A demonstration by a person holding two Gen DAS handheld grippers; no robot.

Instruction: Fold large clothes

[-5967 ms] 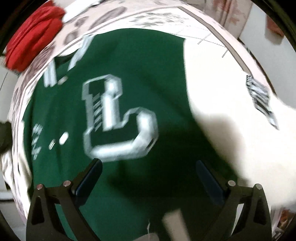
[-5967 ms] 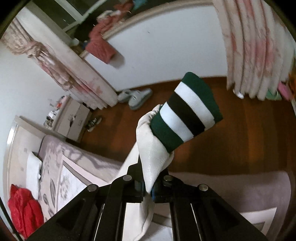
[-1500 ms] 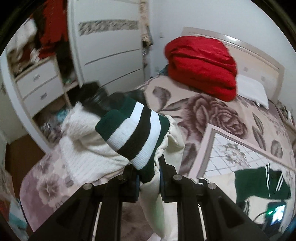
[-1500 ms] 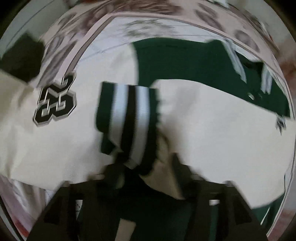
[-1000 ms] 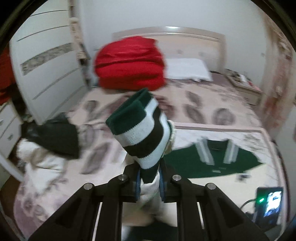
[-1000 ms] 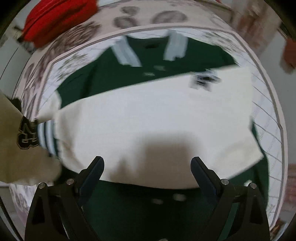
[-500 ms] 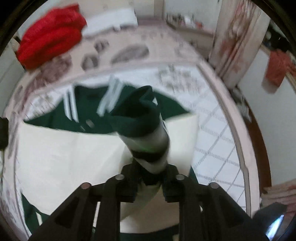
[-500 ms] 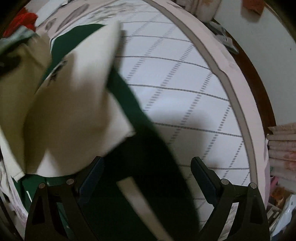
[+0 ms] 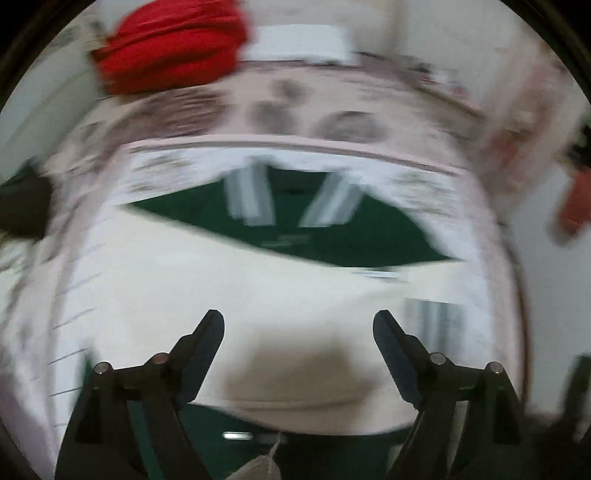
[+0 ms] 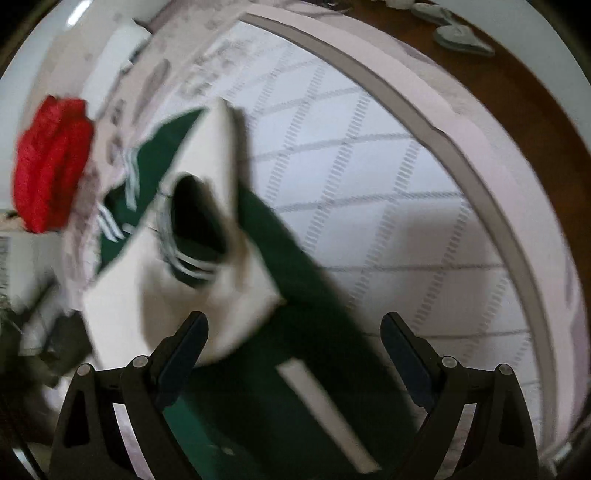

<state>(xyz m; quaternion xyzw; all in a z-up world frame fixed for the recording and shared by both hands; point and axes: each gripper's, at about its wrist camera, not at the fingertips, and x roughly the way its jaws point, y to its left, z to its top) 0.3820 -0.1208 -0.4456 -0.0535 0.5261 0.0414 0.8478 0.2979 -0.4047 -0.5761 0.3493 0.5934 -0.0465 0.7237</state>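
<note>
A green varsity jacket [image 9: 295, 229] with cream sleeves lies on the bed. Both cream sleeves [image 9: 229, 295] are folded across its body. A striped green-and-white cuff [image 9: 432, 321] lies at the right side. My left gripper [image 9: 298, 328] is open and empty, above the folded sleeves. In the right wrist view the jacket [image 10: 295, 302] runs from upper left to the bottom, with the striped cuff [image 10: 192, 258] on the cream sleeve [image 10: 207, 206]. My right gripper [image 10: 293, 330] is open and empty above the jacket's green edge. Both views are blurred.
A red folded blanket [image 9: 173, 40] lies at the head of the bed, also in the right wrist view [image 10: 51, 162]. The white quilted bedspread [image 10: 388, 206] spreads right of the jacket. The bed edge [image 10: 480, 155] and wooden floor [image 10: 517, 74] lie beyond. Slippers [image 10: 458, 33] sit on the floor.
My left gripper has let go of the striped cuff and opened. The second cream sleeve now lies across the jacket. My right gripper stays open and has swung over the jacket's right edge.
</note>
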